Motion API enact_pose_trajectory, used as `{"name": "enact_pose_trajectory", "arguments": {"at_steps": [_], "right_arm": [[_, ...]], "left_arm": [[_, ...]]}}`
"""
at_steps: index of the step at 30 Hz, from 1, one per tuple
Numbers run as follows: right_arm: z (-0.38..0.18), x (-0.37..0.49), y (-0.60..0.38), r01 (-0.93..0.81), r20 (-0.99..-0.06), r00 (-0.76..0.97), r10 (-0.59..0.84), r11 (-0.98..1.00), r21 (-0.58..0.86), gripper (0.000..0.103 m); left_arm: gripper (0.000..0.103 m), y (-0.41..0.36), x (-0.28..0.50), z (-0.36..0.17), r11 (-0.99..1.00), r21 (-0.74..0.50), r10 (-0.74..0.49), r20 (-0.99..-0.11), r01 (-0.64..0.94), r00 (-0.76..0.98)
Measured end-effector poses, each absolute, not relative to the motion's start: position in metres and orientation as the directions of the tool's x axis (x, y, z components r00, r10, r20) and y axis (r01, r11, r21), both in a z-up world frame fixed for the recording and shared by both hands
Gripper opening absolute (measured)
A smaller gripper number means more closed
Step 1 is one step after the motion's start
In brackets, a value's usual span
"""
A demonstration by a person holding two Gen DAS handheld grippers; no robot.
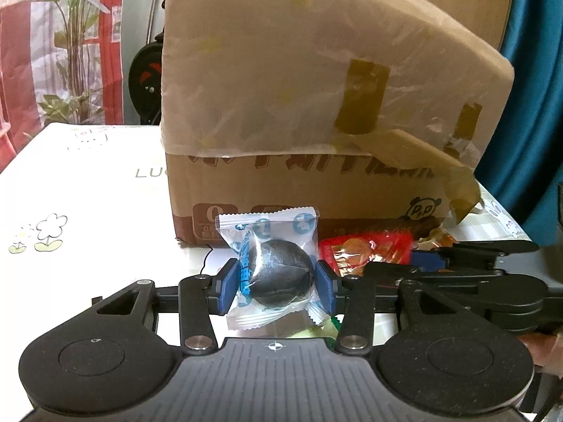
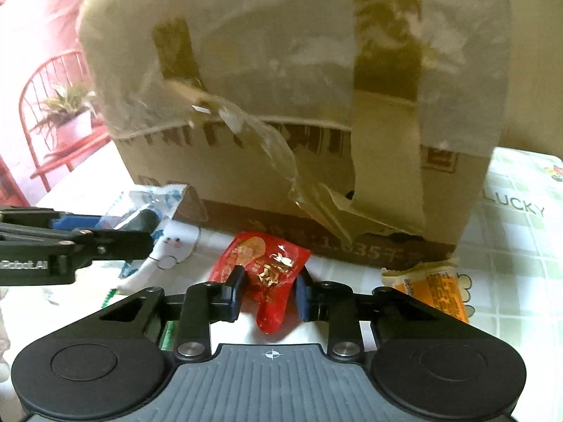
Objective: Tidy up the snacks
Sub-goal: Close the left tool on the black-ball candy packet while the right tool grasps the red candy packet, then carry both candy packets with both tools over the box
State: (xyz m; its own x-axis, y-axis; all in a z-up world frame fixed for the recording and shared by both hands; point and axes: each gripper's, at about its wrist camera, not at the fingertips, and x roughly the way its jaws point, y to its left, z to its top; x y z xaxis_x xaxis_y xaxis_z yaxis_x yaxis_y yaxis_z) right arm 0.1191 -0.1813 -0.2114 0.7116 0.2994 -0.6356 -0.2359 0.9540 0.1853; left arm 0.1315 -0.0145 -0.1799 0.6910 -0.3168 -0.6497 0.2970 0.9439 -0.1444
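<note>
A red-and-white patterned curtain point(image 1: 21, 70) and a leafy green plant point(image 1: 75, 35) stand behind the white flower-printed tablecloth point(image 1: 70, 193). On it sits a taped brown cardboard box point(image 1: 316, 105). In front of the box, the left gripper point(image 1: 278, 285) clamps a clear-wrapped dark round snack point(image 1: 278, 277), lifted off the cloth; the right gripper point(image 2: 269, 295) pinches a red foil snack packet point(image 2: 267, 267); an orange wrapped snack point(image 2: 436, 288) lies nearby.

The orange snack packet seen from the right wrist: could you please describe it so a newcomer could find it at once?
Start at the big taped cardboard box on the table. At its right front corner lies the orange snack packet, flat on the patterned tablecloth. Unlike the red snack packet, no jaws hold it.
</note>
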Motion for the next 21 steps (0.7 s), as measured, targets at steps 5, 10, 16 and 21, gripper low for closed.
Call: {"name": "enact_pose_trajectory", "arguments": {"at_steps": [5, 10, 16, 21], "right_arm": [[-0.194, 0.095, -0.187, -0.251, -0.591, 0.74, 0.321, 0.947, 0.2, 0.017], [-0.18, 0.077, -0.19, -0.258, -0.585, 0.739, 0.335, 0.942, 0.214, 0.017], [-0.162, 0.058, -0.193, -0.277, -0.567, 0.744, 0.353, 0.935, 0.22, 0.017], [-0.135, 0.044, -0.193, -0.3, -0.517, 0.774, 0.365, 0.931, 0.208, 0.017]], "left_arm": [[0.049, -0.014, 0.121, -0.17, 0.945, -0.137, -0.314, -0.628, 0.296, 0.712], [0.049, -0.01, 0.108, -0.158, 0.947, -0.133, -0.312, -0.602, 0.293, 0.735], [0.049, -0.006, 0.091, -0.138, 0.949, -0.12, -0.307, -0.569, 0.292, 0.763], [0.049, -0.004, 0.08, -0.113, 0.948, -0.108, -0.312, -0.518, 0.301, 0.796]]}}
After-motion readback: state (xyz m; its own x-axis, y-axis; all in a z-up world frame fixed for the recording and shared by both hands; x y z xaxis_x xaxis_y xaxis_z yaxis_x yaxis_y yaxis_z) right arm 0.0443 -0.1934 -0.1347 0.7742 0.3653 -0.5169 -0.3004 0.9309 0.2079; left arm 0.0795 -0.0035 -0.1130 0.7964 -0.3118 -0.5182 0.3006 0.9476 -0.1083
